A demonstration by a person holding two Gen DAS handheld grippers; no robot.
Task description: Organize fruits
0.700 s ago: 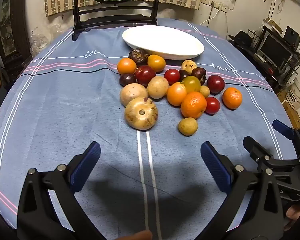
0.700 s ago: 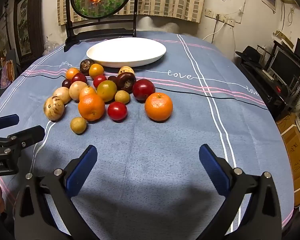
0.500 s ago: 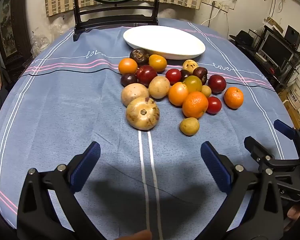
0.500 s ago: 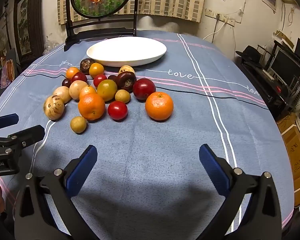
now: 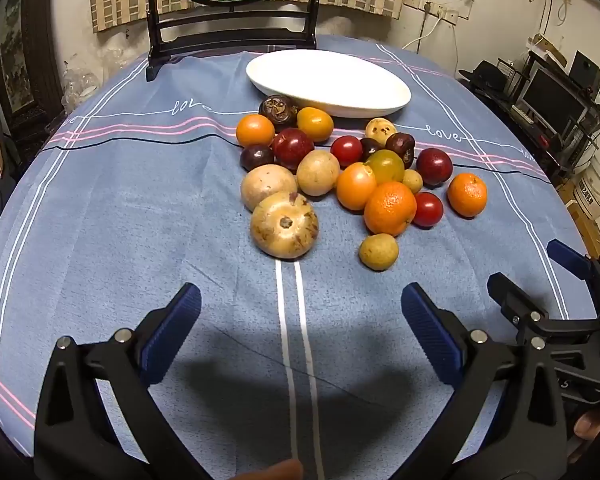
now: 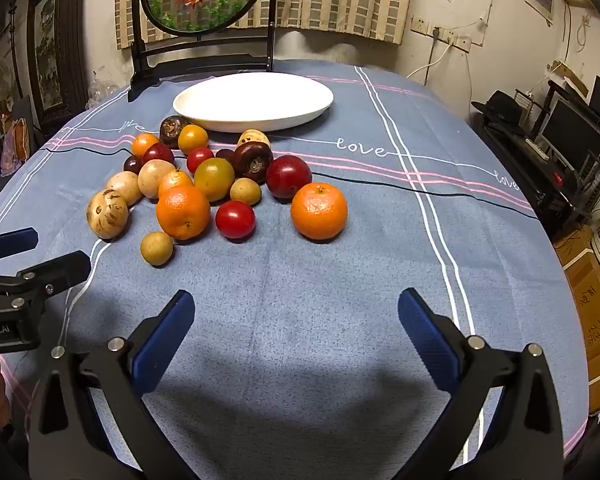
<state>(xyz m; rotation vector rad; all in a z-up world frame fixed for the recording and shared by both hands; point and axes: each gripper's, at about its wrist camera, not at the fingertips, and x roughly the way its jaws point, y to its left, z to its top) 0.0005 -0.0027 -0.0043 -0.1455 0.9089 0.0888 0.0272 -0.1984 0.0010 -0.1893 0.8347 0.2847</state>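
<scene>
white cursive "love" stitched on the blue tablecloth (image 6: 360,147) beside the plate, again at its far right edge (partly cut off), and twice more in the left wrist view, "irobot.ai" partly readable on the left tool (image 6: 4,330), cardboard box print illegible

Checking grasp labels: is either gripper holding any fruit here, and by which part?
Nothing is held. The left gripper and right gripper are both open over bare tablecloth.
</scene>
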